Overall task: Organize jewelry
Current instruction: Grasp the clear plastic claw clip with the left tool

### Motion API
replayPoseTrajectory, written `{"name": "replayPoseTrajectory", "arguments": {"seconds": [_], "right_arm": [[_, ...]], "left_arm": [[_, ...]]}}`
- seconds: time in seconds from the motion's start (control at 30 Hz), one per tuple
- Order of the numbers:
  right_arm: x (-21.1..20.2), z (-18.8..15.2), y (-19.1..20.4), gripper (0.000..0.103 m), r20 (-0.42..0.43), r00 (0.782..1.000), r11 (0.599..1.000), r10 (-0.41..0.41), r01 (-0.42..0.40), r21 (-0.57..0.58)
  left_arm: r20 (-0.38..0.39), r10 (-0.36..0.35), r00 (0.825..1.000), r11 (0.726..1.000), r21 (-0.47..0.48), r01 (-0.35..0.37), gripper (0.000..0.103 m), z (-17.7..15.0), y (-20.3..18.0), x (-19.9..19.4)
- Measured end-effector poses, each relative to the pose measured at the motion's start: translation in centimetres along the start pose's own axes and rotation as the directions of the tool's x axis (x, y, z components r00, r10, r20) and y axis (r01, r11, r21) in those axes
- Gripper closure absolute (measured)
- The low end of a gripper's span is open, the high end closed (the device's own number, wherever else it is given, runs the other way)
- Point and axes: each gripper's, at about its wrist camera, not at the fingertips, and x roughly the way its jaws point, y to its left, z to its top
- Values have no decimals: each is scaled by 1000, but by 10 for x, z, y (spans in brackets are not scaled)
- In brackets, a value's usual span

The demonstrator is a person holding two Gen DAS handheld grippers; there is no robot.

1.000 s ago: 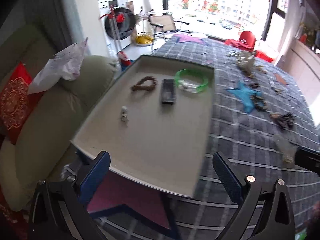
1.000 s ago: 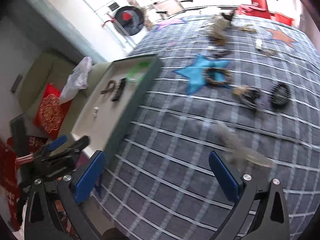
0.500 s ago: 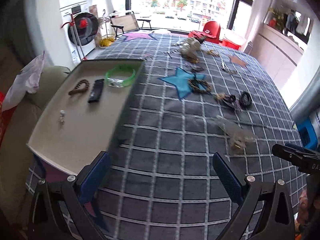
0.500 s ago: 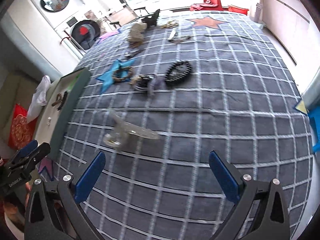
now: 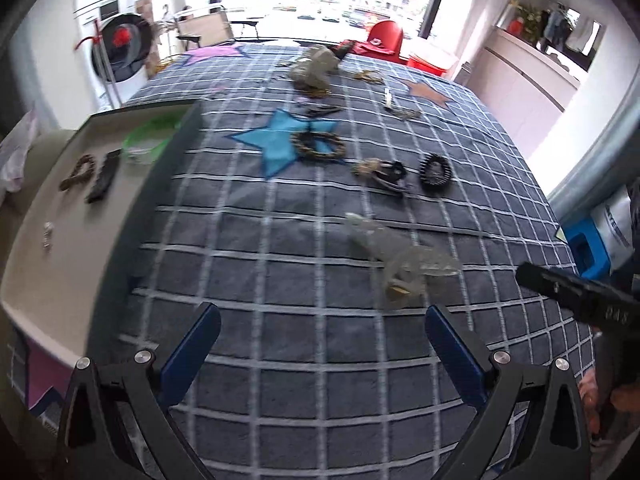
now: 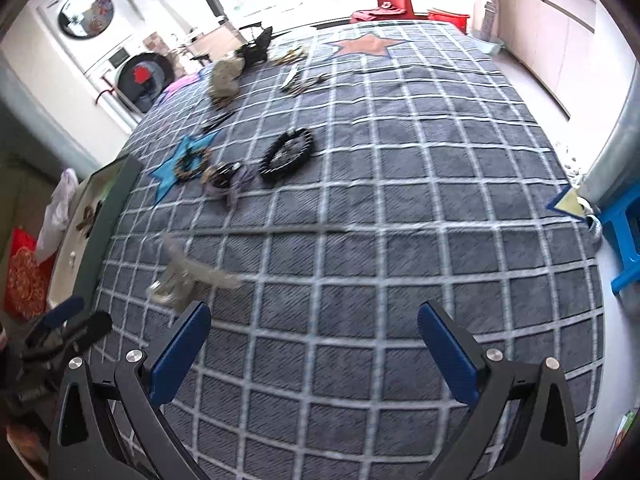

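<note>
A beige tray (image 5: 72, 264) sits at the left of the grey checked cloth, holding a green bangle (image 5: 146, 142), a brown bead bracelet (image 5: 78, 172), a dark clip (image 5: 104, 180) and a small silver piece (image 5: 47, 234). On the cloth lie a clear plastic bag (image 5: 400, 258) (image 6: 188, 276), a black bead bracelet (image 5: 435, 170) (image 6: 286, 154), a brown woven bracelet (image 5: 318, 144) (image 6: 192, 162) and a tangled piece (image 5: 382, 172). My left gripper (image 5: 322, 350) is open and empty near the bag. My right gripper (image 6: 314, 344) is open and empty over bare cloth.
More jewelry and a crumpled bag (image 5: 314, 70) lie at the far end of the table. A sofa with a red cushion (image 6: 24, 280) stands left of the tray. A blue stool (image 6: 624, 236) stands at the right. The table's front edge is close under both grippers.
Both grippers have swung right, away from the tray and toward the loose jewelry on the cloth. The plastic bag now lies close in front of the left gripper. Both stay open.
</note>
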Motion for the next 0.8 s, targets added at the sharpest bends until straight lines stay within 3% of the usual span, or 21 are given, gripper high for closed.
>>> {"name": "replayPoseTrajectory", "arguments": {"seconds": [0.27,0.47,0.53,0.73,0.8], "right_arm": [[10,28,-6,0,7,1000,1000,-16,16,-7],[22,48,-3,0,-3,1000,1000,22,-22,-22],[25,53,1,0,-4,999,999,34,-34,-38],[36,69,11,1,-7,999,995,34,-34,-95],[42,75,13,2,-15,999,994,38,-39,-99]], "left_arm": [[-23,-20,1000,999,27,20,1,11,-25,22],[-17,-5,1000,997,71,6,2,18,-42,33],[-17,2,1000,996,89,0,12,20,-48,37],[-23,13,1000,993,117,-10,13,20,-58,45],[-24,19,1000,992,129,-15,23,20,-61,47]]}}
